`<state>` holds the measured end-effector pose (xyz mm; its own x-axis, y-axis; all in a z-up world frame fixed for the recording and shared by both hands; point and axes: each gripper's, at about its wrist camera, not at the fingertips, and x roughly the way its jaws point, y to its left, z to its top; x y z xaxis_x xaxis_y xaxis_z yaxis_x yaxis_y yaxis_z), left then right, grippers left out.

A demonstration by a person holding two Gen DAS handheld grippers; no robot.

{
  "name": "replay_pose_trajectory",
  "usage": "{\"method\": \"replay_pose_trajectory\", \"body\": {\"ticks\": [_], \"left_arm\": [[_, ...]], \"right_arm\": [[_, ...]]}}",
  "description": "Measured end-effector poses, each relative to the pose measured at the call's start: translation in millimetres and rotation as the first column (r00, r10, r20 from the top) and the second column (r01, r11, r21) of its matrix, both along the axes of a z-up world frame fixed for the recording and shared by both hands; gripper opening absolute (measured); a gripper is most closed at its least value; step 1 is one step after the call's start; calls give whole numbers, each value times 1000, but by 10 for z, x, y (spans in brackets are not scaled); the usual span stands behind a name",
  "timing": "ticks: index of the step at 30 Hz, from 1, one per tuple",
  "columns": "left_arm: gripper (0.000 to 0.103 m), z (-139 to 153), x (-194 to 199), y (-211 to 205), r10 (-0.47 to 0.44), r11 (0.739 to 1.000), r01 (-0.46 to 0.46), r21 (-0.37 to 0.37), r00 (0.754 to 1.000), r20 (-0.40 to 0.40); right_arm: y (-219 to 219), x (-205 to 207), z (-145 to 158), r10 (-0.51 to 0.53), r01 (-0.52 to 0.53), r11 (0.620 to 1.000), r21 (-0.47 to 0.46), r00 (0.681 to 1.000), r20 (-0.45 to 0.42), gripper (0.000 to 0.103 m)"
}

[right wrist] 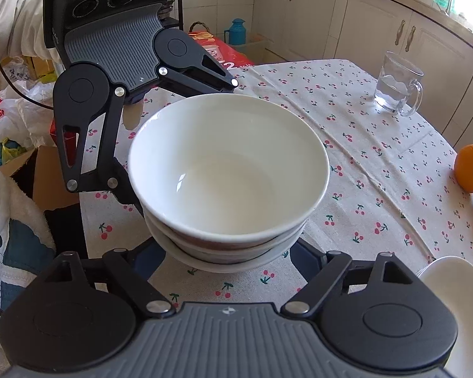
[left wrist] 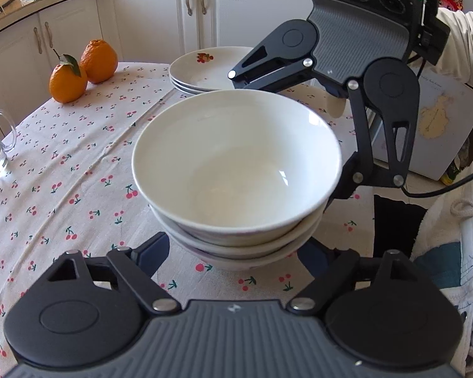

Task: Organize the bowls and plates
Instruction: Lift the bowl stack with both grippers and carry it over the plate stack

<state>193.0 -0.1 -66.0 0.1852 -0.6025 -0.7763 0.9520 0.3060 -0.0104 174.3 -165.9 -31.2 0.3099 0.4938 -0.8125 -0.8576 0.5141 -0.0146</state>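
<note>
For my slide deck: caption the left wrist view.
Both grippers' jaws flank a stack of white bowls on the cherry-print tablecloth, plates behind.

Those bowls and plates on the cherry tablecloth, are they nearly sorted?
Mostly. The plates already sit in one pile and the bowls are nested in a stack of three. In hand: both tongs, left and right, flank the bowl stack near its base. Where the stack should end up isn't shown.
</note>
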Motion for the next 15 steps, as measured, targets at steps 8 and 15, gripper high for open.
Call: {"method": "replay_pose_trajectory", "body": {"ticks": [8, 15], "left_arm": [[84, -5, 42, -9, -49, 999, 49, -3, 999, -13], [83, 9, 27, -1, -51, 999, 51, -6, 999, -12]], "right_arm": [[18, 45, -3, 20, -21, 1000, -8, 1000, -16, 86], [29, 54, -6, 18, -18, 1000, -13, 1000, -22, 86]]}}
